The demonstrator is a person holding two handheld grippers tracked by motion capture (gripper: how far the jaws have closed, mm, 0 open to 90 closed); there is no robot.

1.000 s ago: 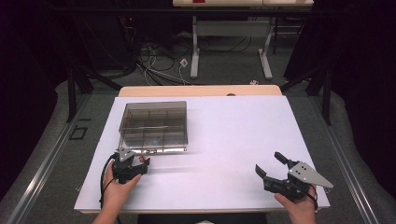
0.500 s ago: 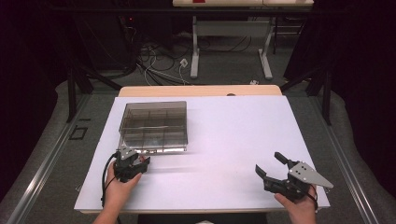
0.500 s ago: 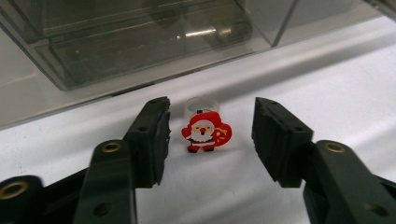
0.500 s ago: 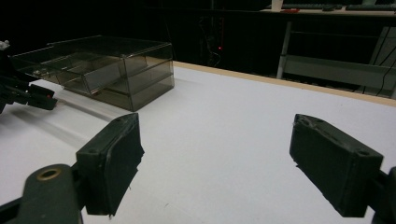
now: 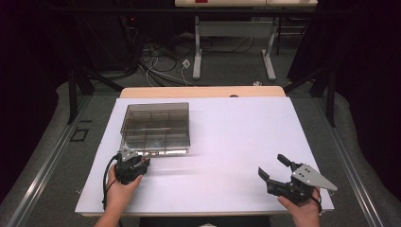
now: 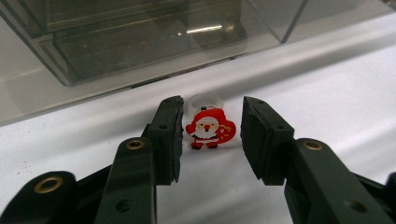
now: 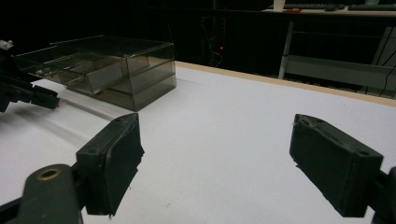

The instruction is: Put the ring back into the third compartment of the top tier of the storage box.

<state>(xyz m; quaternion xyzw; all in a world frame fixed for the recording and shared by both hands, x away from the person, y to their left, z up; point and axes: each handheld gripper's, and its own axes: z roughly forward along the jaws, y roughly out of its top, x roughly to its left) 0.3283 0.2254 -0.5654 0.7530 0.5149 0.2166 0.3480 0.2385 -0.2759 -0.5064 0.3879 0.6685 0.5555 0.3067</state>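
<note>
A small red Santa figure on a clear ring lies on the white table, just in front of a smoky clear compartment box. My left gripper straddles the Santa ring; its jaws have just been closing. The left pad is almost against the Santa, while a gap remains at the right pad. From above, the left gripper sits at the box's near left corner. My right gripper rests open at the near right, nothing between its jaws.
The compartment box has several dividers and stands at the table's left half. A wooden strip borders the far edge. Beyond it are desk legs and cables on the floor.
The left gripper's jaws have drawn closer together around the Santa ring. Both hands have stayed where they were, and the right gripper is unchanged.
</note>
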